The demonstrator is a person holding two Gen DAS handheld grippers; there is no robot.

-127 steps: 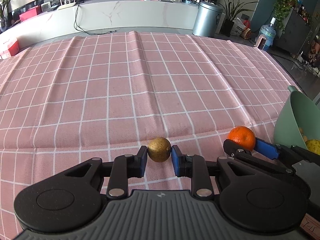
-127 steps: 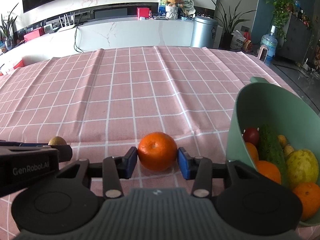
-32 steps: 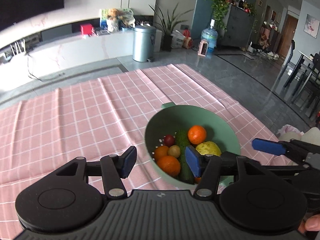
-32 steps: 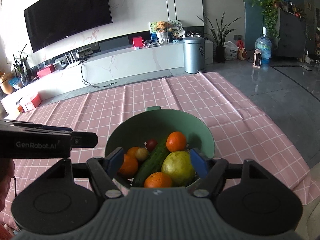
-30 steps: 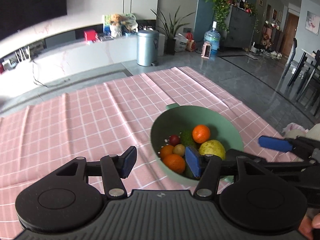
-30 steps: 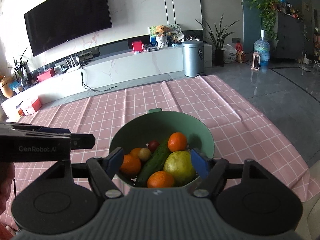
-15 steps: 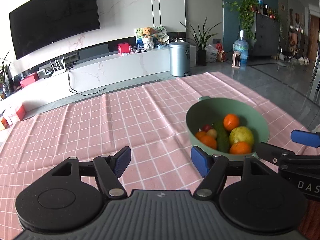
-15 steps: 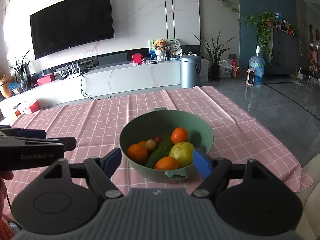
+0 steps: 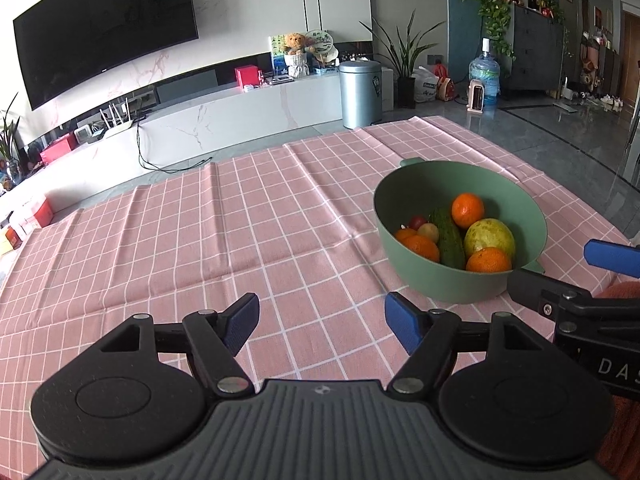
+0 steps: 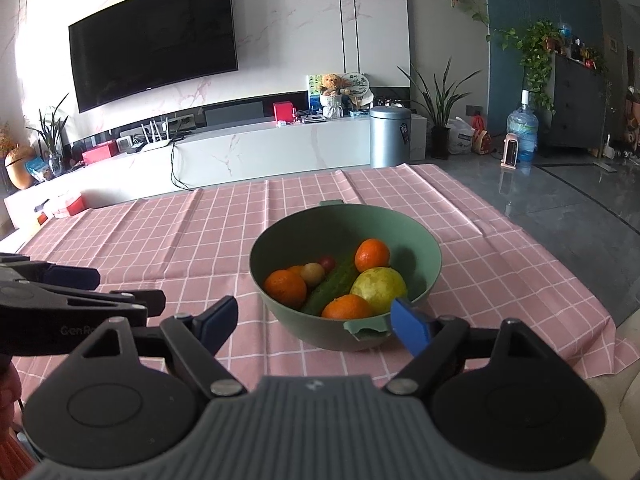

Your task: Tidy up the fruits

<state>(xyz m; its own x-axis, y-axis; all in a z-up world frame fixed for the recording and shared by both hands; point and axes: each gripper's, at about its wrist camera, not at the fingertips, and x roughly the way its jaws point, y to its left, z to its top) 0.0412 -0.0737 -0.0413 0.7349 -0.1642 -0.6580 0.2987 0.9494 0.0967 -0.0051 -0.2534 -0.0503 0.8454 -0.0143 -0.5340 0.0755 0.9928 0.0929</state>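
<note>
On the left, the left gripper [image 9: 322, 320] hangs over bare pink cloth [image 9: 200, 240], its jaws spread wide with nothing between them; they have just been opening further. No fruit lies on the cloth anywhere I can see from either camera.

Further right sits the green bowl [image 10: 420, 240], upright on the cloth, and all the fruit in sight is inside it: three oranges [image 10: 285, 287], a cucumber [image 10: 330, 289] lying slantwise through the middle, a big yellow-green fruit [image 10: 379, 287], a small pale round one [image 10: 312, 273] and a small dark red one [image 10: 327, 263] tucked behind it.

The right gripper [image 10: 314, 322] is just in front of the bowl, not touching it, jaws likewise released and empty, and they too have just been widening.

To my eye the sorting looks finished, or nearly so: everything visible is gathered in the bowl, both tools are empty, and nothing seems left to fetch, unless something lies out of sight.

As for writing, the left tool's side reads "GenRo", cut off, in the right camera; the right tool's side shows "DAS", also cut off. The bin [image 10: 390, 136] label is too small to read.
</note>
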